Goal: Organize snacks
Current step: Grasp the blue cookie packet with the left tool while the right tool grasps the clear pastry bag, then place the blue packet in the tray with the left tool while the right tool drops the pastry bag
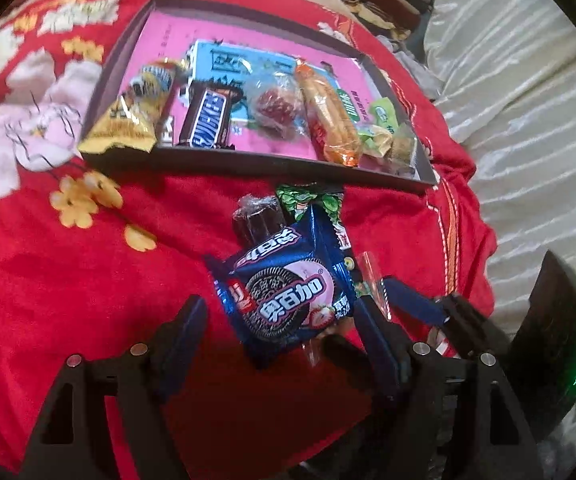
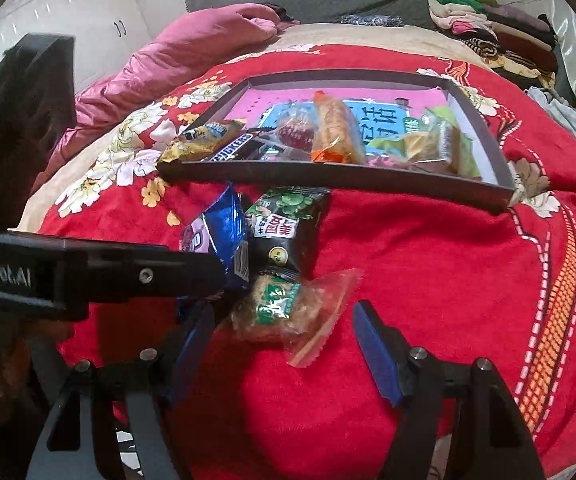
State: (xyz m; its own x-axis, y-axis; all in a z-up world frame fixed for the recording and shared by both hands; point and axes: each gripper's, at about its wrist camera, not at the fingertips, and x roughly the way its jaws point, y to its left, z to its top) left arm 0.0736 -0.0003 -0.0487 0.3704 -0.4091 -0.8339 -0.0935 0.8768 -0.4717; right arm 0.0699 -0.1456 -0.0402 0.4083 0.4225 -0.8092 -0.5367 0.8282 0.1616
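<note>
A dark shallow tray (image 1: 247,158) (image 2: 328,176) with a pink floor lies on the red floral blanket and holds several snacks, among them a Snickers bar (image 1: 207,120). In front of it lie a blue Oreo pack (image 1: 288,292) (image 2: 223,232), a dark clear-wrapped snack (image 1: 257,216), a green-black nut pack (image 2: 288,232) and a clear-wrapped crispy bar (image 2: 288,308). My left gripper (image 1: 283,316) is open, its fingers on either side of the Oreo pack. My right gripper (image 2: 283,328) is open around the crispy bar. The left gripper's body crosses the right wrist view.
The red floral blanket (image 2: 428,280) covers a bed. A pink quilt (image 2: 175,60) lies at the back left. Folded clothes (image 2: 488,28) are piled at the back right. A pale satin sheet (image 1: 528,120) is on the right.
</note>
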